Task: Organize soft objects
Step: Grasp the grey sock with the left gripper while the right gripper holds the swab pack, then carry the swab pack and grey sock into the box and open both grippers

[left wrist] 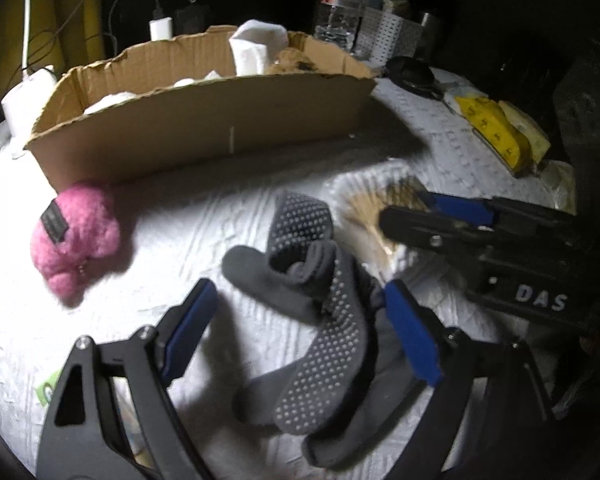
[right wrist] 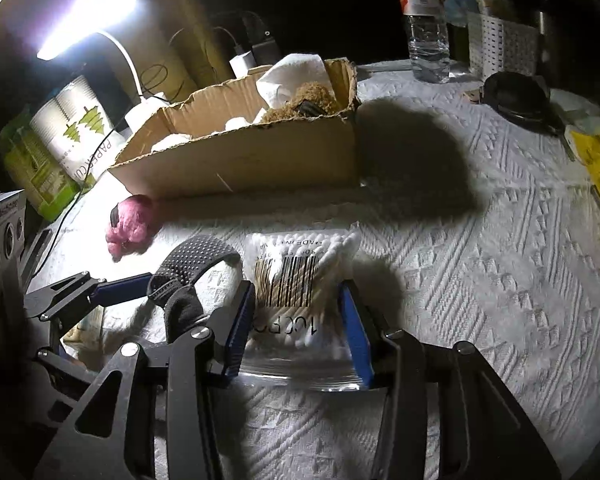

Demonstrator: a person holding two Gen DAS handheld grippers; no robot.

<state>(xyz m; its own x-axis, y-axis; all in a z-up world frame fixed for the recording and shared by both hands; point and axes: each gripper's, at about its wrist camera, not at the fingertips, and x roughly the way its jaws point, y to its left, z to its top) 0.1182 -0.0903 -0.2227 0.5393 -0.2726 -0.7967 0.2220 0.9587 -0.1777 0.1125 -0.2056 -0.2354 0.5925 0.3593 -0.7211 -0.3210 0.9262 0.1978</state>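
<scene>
Pickup stage: your two grippers are each lined up on a soft item below the box.

Your right gripper (right wrist: 298, 316) pinches the bag of cotton swabs (right wrist: 300, 276) at lower centre. Your left gripper (left wrist: 300, 320) is spread wide around the grey socks (left wrist: 312, 300), not pressing. Next, close left, then carry both up to the cardboard box (left wrist: 204, 120).

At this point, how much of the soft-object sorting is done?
Done: brown plush and white cloth lie in the cardboard box. In hand: right gripper closes on the cotton-swab bag; left gripper straddles grey socks. Left: pink plush.
</scene>
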